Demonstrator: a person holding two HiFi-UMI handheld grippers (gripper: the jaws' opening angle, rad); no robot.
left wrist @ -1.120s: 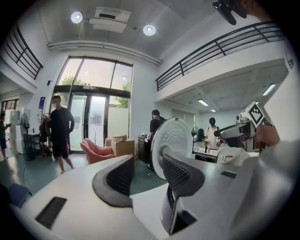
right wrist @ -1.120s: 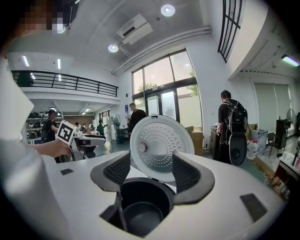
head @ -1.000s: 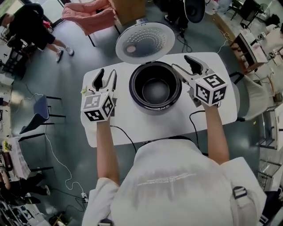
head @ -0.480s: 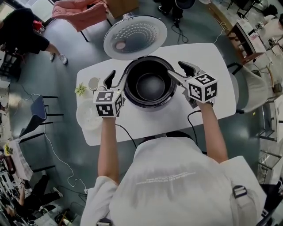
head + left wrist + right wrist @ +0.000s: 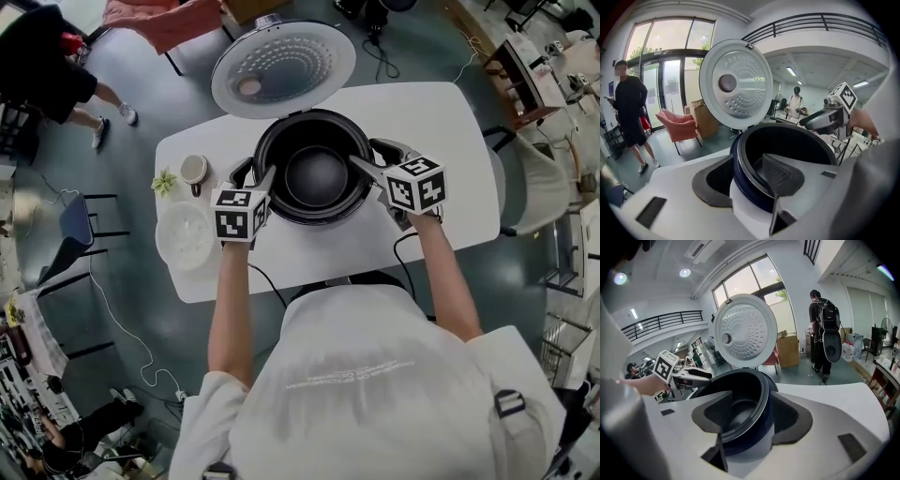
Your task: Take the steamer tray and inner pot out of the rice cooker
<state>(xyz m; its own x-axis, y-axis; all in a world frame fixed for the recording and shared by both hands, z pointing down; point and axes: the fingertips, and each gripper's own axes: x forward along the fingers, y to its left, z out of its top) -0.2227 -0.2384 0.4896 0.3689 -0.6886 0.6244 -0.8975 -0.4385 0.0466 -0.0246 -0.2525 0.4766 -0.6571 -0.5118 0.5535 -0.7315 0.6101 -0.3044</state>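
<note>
Inner pot [image 5: 317, 176] sat in the rice cooker [image 5: 309, 217], btwn both tools. Left hand-held gripper [image 5: 255, 174] straddled its near rim, right hand-held gripper [image 5: 370, 157] the opp. rim, one jaw inside and one outside each. Both were wide, not pinching; right's jaws had just been closing. Prob. steamer tray [image 5: 186, 234] lay on the desk [image 5: 422, 103], outboard of the left.

Inner pot [image 5: 317, 176] dark matt inside, lid plate [image 5: 284, 67] shiny dimpled metal, table [image 5: 441, 112] smooth white w/ low sheen.
</note>
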